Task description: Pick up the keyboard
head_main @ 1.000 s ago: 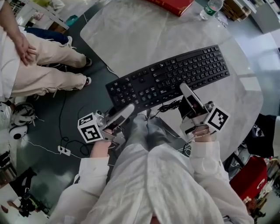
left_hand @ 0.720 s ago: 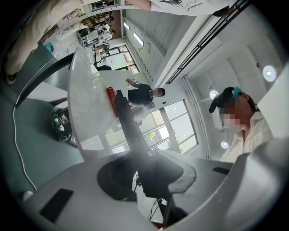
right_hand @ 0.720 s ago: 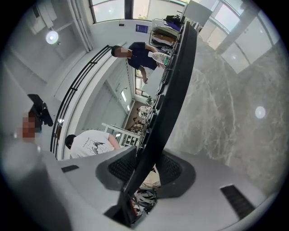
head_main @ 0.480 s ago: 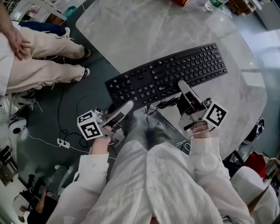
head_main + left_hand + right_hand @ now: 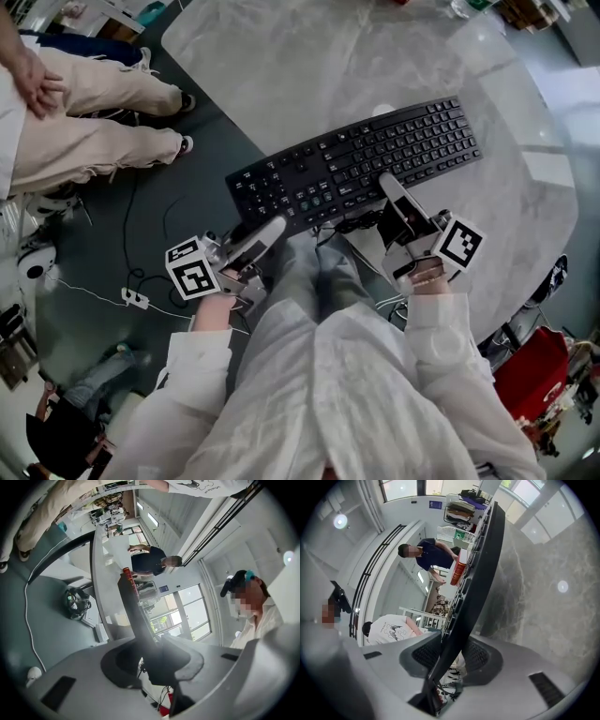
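Both arms out in front of me, white sleeves either side of my knees, elbows tucked, one gripper per hand. L hand (image 5: 217,314) sits low at the table edge. The left gripper (image 5: 267,236) reaches fwd and to the right, marker cube (image 5: 192,272) on its outer side. It meets the keyboard (image 5: 361,159) at the near-left corner. R hand (image 5: 429,278) is further up and the right gripper (image 5: 394,199) aims fwd and a bit left, cube (image 5: 461,246) out to the right. It bites the near long edge approx mid-way, by the bunched black cable (image 5: 361,223).

Left gripper view: the left gripper (image 5: 150,663) is turned on its side. The board (image 5: 133,606) shows edge-on as a thin dark slab running away from me, and the jaws are narrow and clamped onto it, one pad per face.

Right gripper view: same for the right gripper (image 5: 450,658). Its jaws are narrow, pads pressed on the slab's edge (image 5: 480,569), key side on one face, underside on the other.

The board lies slantwise over the near part of the round marble table (image 5: 309,66), left end toward me and past the rim. From the right side the marble (image 5: 543,597) shows beyond the underside with a dark shadow between. Can't tell if the far edge touches.
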The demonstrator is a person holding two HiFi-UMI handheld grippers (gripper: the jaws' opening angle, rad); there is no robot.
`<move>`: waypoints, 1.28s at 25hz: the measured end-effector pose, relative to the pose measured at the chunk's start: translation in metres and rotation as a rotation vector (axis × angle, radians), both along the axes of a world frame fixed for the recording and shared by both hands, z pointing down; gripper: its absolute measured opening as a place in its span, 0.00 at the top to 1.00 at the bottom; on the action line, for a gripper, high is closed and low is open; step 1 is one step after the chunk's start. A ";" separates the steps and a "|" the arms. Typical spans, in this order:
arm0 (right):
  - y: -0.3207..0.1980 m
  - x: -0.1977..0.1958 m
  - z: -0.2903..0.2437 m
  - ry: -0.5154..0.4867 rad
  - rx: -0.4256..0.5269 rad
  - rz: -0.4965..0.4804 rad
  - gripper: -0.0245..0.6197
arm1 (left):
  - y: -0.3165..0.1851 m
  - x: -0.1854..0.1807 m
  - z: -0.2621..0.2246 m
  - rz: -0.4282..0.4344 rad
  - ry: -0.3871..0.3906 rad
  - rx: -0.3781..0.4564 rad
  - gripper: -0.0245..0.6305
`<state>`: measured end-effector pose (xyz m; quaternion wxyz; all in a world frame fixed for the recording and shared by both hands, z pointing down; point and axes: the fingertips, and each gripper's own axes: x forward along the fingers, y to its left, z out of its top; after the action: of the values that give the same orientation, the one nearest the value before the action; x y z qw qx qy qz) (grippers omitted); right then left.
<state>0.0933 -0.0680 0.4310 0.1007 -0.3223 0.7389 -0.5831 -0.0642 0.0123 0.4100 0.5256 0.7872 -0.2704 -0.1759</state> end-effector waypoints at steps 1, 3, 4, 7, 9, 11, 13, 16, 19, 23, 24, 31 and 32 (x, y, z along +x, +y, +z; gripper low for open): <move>0.000 -0.001 0.000 0.001 -0.003 -0.004 0.75 | 0.000 0.000 -0.001 -0.002 -0.001 -0.004 0.77; -0.001 -0.001 0.000 0.004 -0.011 -0.009 0.75 | 0.000 0.000 -0.002 -0.005 0.000 -0.012 0.77; -0.002 -0.001 0.001 0.007 -0.015 -0.009 0.75 | 0.000 0.000 -0.002 -0.008 0.000 -0.015 0.77; -0.001 0.000 0.003 0.015 -0.029 -0.009 0.75 | 0.001 0.000 -0.001 -0.014 0.001 -0.026 0.77; 0.000 0.000 0.004 0.016 -0.035 -0.008 0.75 | 0.002 0.001 -0.001 -0.015 0.003 -0.029 0.77; 0.000 0.001 0.002 0.014 -0.032 -0.010 0.75 | 0.003 0.002 -0.001 -0.016 0.005 -0.026 0.77; 0.000 0.000 0.002 0.014 -0.030 -0.010 0.75 | 0.003 0.001 -0.001 -0.019 0.007 -0.026 0.77; -0.001 0.001 0.003 0.021 -0.042 -0.008 0.75 | 0.003 0.002 0.000 -0.027 0.013 -0.033 0.77; 0.000 0.002 0.004 0.026 -0.058 -0.007 0.75 | 0.004 0.002 0.000 -0.029 0.015 -0.036 0.77; 0.000 0.002 0.005 0.026 -0.076 0.000 0.75 | 0.003 0.002 0.000 -0.027 0.015 -0.039 0.77; 0.000 0.002 0.006 0.027 -0.078 0.003 0.75 | 0.003 0.002 0.000 -0.028 0.017 -0.040 0.77; 0.000 0.002 0.008 0.030 -0.093 0.005 0.75 | 0.004 0.001 0.003 -0.029 0.018 -0.047 0.77; 0.000 0.002 0.009 0.031 -0.096 0.005 0.75 | 0.004 0.001 0.003 -0.029 0.016 -0.046 0.77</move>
<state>0.0951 -0.0679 0.4396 0.0751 -0.3374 0.7109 -0.6125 -0.0633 0.0158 0.4128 0.5431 0.7696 -0.2815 -0.1833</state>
